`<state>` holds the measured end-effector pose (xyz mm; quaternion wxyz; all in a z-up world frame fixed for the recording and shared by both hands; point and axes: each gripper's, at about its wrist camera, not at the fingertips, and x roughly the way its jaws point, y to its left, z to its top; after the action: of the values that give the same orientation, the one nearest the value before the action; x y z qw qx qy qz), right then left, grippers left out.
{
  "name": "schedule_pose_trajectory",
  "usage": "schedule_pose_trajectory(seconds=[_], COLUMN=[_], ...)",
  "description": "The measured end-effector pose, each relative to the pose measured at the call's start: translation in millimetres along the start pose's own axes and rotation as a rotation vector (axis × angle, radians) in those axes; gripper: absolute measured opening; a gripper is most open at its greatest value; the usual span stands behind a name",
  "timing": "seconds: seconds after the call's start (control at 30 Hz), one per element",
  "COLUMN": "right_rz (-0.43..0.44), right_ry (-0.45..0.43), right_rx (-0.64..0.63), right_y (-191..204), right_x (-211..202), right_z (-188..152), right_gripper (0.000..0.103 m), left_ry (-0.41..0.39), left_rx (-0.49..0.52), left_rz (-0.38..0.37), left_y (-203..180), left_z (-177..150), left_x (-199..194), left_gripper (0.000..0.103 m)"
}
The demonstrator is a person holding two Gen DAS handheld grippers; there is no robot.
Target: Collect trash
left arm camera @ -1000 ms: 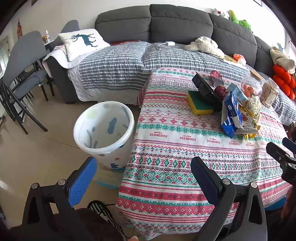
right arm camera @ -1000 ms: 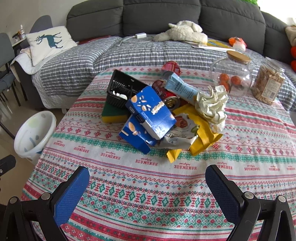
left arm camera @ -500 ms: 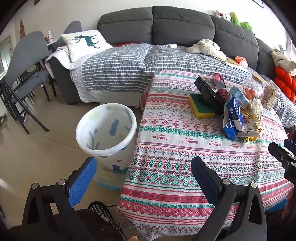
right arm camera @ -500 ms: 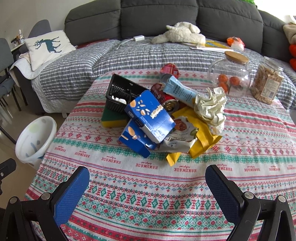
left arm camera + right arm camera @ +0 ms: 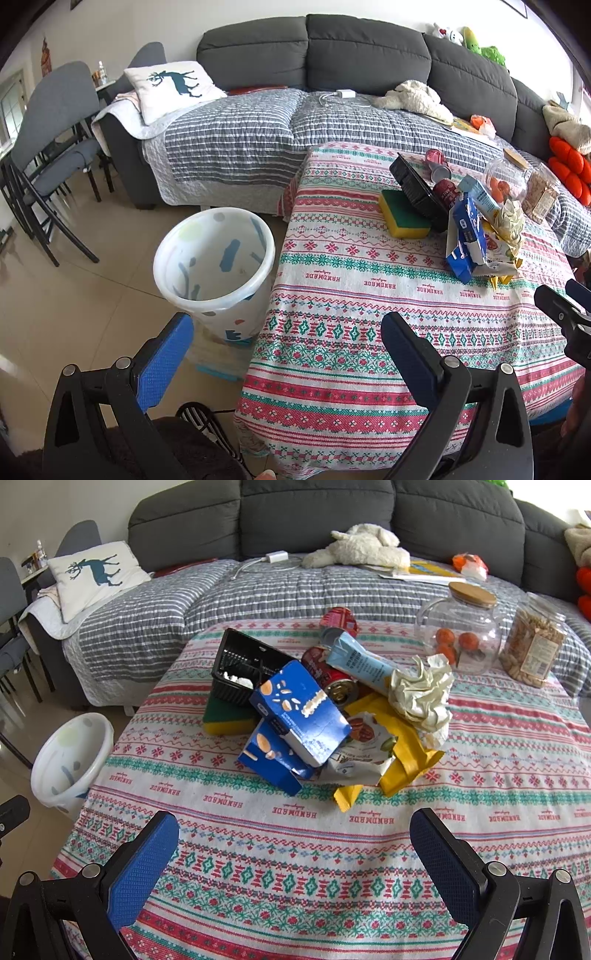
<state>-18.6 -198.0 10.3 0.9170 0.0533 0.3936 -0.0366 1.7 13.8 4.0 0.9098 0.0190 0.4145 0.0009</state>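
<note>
Both pairs of jaws stand wide apart and hold nothing: the left gripper [image 5: 286,341] hangs over the near left corner of the table, and the right gripper [image 5: 293,843] hovers over the near part of the patterned red, green and white tablecloth [image 5: 369,867]. Compared with one second ago, the left wrist view has drifted so that the white plastic bin with blue and grey spots [image 5: 218,266] and the table sit a little more to the right and lower in the picture, and in the right wrist view the pile of trash looks slightly nearer and higher; nothing on the table itself has moved. I judge from this that the person is only coming closer and lining up, so the collecting has not begun (the bin looks empty inside). The trash lies in one heap in the middle of the table, well apart from both grippers. At its near left is a blue cardboard snack box [image 5: 299,716] leaning on a second flattened blue box [image 5: 273,760]; behind them are a black plastic food tray [image 5: 240,664] that rests on a yellow and green sponge [image 5: 227,718], and red metal cans [image 5: 328,675]. To the right lie a light blue carton [image 5: 360,661], a crumpled ball of pale paper [image 5: 421,698], a white snack wrapper [image 5: 360,753] and a yellow wrapper [image 5: 404,764]. Two clear jars stand far right and probably are not trash. The bin stands on the floor just beside the table's left edge.
</note>
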Motion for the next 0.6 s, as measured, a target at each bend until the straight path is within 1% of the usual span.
schedule_pose_trajectory(seconds=[0.6], right_rz=[0.002], right_ry=[-0.002], right_rx=[-0.003], right_y=[7.1], right_x=[0.6], right_z=[3.7], right_gripper=[0.103], left_ry=[-0.006], left_rx=[-0.016], left_rz=[0.000], left_y=[4.1], left_z=[-0.1], left_x=[-0.6], left_gripper=[0.102])
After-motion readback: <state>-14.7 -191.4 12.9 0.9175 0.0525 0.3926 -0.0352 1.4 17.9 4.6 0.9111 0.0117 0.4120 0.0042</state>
